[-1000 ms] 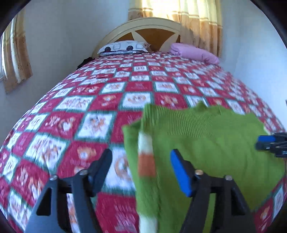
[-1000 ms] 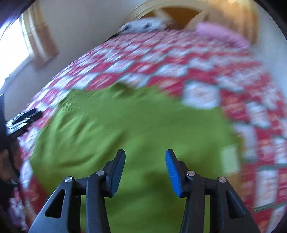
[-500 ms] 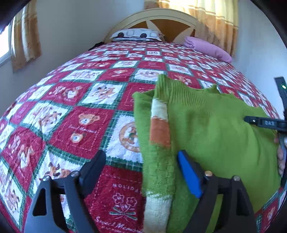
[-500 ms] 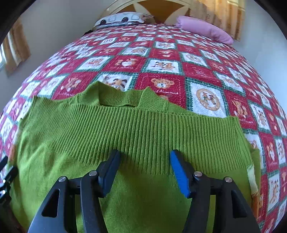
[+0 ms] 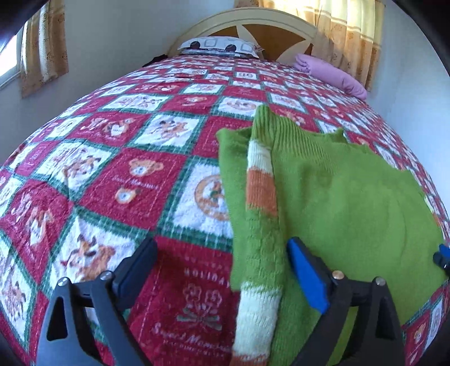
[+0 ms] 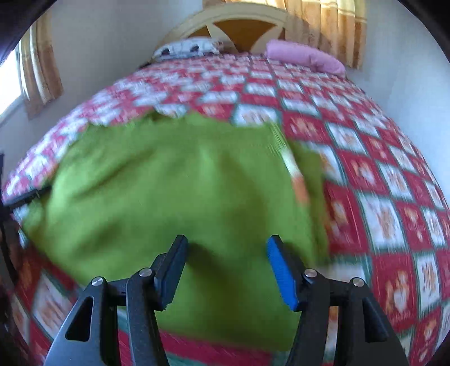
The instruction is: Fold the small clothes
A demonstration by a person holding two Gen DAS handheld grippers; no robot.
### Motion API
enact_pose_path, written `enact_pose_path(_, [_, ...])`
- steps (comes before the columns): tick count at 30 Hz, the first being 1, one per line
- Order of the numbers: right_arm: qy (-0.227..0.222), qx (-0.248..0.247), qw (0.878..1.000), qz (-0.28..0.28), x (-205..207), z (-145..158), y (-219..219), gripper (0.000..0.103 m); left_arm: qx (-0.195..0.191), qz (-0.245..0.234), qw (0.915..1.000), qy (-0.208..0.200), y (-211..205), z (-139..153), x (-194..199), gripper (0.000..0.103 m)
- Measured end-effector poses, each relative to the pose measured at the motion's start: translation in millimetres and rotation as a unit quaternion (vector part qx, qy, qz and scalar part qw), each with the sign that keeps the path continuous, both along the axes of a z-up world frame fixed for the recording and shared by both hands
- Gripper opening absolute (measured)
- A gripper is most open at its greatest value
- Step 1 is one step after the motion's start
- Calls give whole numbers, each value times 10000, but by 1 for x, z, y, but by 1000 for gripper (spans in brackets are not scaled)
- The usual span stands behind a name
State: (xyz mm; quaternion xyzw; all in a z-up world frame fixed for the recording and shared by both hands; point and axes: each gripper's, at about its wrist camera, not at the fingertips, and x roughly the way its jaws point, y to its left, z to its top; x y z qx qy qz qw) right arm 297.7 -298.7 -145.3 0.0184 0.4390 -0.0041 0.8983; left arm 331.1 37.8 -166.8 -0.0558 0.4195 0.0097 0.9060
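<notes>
The bed (image 5: 118, 174) filled both views, covered in a red, white and green teddy-bear quilt, with a cream and brown headboard (image 5: 247, 25) at the far end. On that quilt lay the green sweater (image 5: 351, 202), spread flat near the closer edge of the bed, its ribbed band toward the headboard.

The left camera gave the sharp look: a sleeve (image 5: 260, 225) with white and orange stripes was folded in along the sweater's left side, running toward the camera. The right camera was smeared with motion blur, so the sweater (image 6: 174, 191) was mostly just a green patch there, with a hint of the striped sleeve on its right edge.

The left gripper (image 5: 222, 270) was spread wide with nothing in it, hovering over the striped sleeve and the quilt beside it. The right gripper (image 6: 227, 273) was spread too, empty, above the sweater's body.

Further back sat a patterned pillow (image 5: 219, 46), a pink pillow (image 5: 332, 76) and curtains (image 5: 346, 36).
</notes>
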Motion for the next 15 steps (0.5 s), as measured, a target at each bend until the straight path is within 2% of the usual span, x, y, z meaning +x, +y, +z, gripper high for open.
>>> enact_pose_path(3, [-175,36,9998,134,-22,-10,-5,60,17,-35,10000,33,0,-1,-8,99])
enact_pose_path(6, [-181,-15,9998,66,-29,-1,-3,60,66,-49,10000,34,0,-1,-14,101])
enact_pose_path(10, [-554,45,9984,-30,-31,18,-2,61,98,-29,9999,30,-1,-1,-18,102])
enact_pose_path(12, [-450,-100,9989,-113,-23,12,-4,61,102,-24,9999,52,0,-1,-19,103])
enact_pose_path(14, [-69,-232,9997,-104,-14,-8,-8,61,69,-72,9999,76,0,-1,-22,103])
enact_pose_path(15, [-100,-257,9996,-69,-15,-10,-8,61,63,-100,9999,94,1,-2,-24,103])
